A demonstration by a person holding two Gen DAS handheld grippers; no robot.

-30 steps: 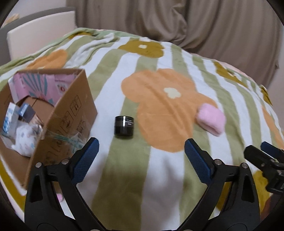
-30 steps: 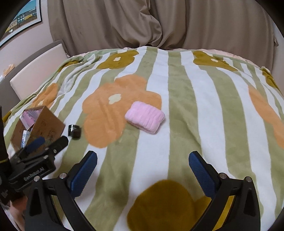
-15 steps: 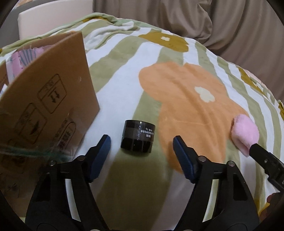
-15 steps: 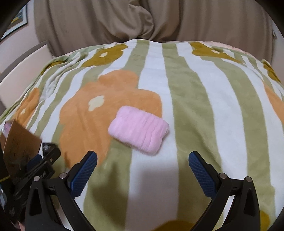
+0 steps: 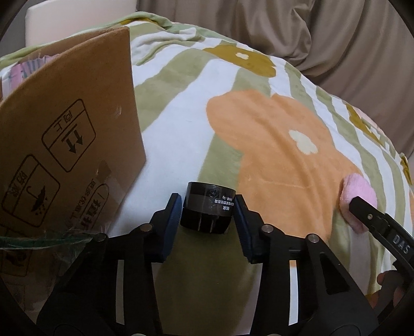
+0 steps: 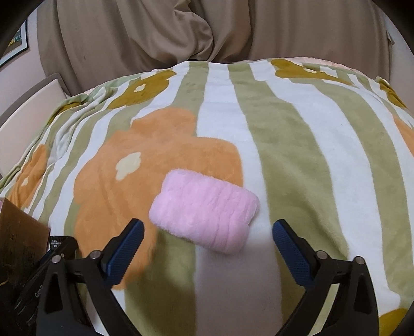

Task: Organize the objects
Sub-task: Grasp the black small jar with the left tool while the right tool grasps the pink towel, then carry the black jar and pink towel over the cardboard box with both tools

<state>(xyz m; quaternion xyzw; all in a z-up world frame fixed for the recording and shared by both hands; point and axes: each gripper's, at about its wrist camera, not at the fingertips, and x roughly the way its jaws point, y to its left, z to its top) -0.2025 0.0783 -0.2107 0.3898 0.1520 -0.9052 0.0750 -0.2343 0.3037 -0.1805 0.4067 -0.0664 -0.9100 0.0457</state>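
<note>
A small black jar (image 5: 208, 208) with a white label lies on the flowered blanket (image 5: 271, 144). My left gripper (image 5: 207, 206) is shut on the jar, one blue pad against each side. A cardboard box (image 5: 64, 155) stands just left of it. A fluffy pink roll (image 6: 204, 209) lies on the blanket; it also shows at the right of the left wrist view (image 5: 358, 191). My right gripper (image 6: 205, 234) is open, its blue pads on either side of the roll's near end, not touching it.
The striped blanket (image 6: 297, 144) with orange flowers covers a bed. Beige curtains (image 6: 155, 33) hang behind it. A cream headboard (image 5: 77, 20) stands at the far left. The box's corner (image 6: 20, 232) and the left gripper's frame (image 6: 51, 256) show at the right wrist view's left edge.
My left gripper moved forward to the black jar and closed on it. My right gripper moved forward and down until its open pads straddle the pink roll.
</note>
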